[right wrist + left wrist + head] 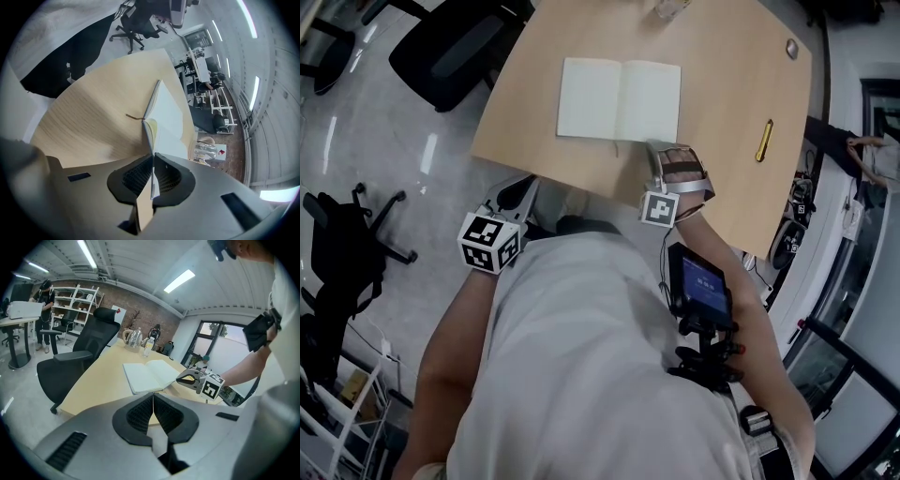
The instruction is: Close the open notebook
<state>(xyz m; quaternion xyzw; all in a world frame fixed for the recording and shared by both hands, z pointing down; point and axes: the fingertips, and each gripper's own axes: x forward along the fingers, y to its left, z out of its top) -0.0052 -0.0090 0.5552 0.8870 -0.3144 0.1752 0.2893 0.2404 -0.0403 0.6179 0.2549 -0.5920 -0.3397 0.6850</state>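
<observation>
Apparently, notebook (pixel 166 112), edge clamped between right fingers (pixel 136 176)

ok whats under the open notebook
Only the wooden table shows beneath the notebook, plus a ribbon bookmark trailing out from its near edge. The right gripper is shut on its right-hand corner. Anything under the flat pages is covered.

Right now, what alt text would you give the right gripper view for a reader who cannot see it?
The right claw is shut on the near edge of an open notebook, which lies on a pale wooden table. A thin ribbon bookmark trails from the notebook's spine onto the wood.
</observation>
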